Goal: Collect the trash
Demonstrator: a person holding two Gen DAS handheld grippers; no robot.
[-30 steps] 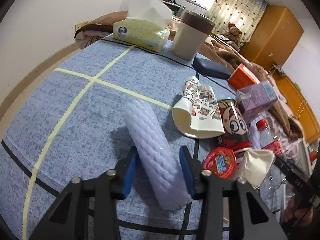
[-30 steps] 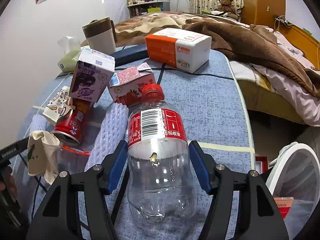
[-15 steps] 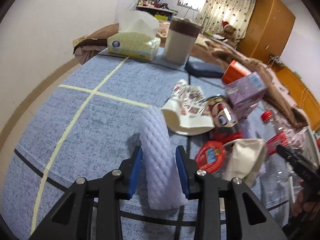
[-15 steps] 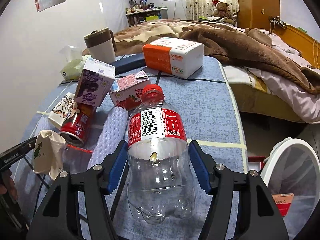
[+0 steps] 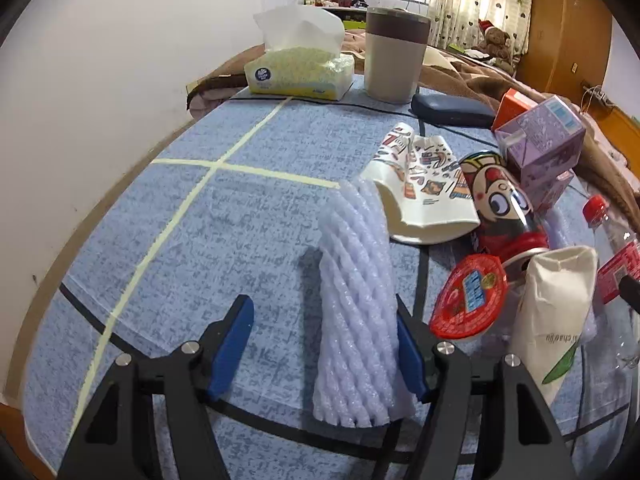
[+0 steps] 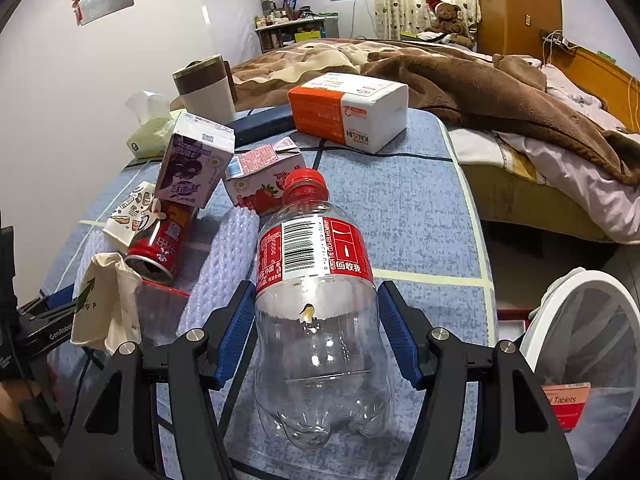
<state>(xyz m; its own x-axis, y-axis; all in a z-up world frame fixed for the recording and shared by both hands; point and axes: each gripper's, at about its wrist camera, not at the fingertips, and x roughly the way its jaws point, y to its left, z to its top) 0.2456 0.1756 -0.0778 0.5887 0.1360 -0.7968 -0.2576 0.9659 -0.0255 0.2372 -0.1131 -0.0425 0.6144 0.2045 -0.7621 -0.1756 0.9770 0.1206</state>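
I've got the empty bottle [image 6: 316, 320] clamped in my right gripper [image 6: 316, 336] beside the white bin [image 6: 580, 320], while my left gripper [image 5: 324, 344] has just sprung open around the foam sleeve [image 5: 356, 300] on the table [image 5: 160, 248], so re-gripping comes next.

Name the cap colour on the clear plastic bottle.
Red cap on the clear plastic bottle, clearest in the right wrist view.

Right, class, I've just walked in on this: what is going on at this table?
A person with a gripper in each hand is clearing rubbish off a blue table. The right gripper is clamped on an empty clear plastic bottle with a red cap, beside a white bin. The left gripper has just been opening; a white foam fruit net lies between its jaws, resting against one pad only. Cartons, a can and a crushed paper cup wait on the table.
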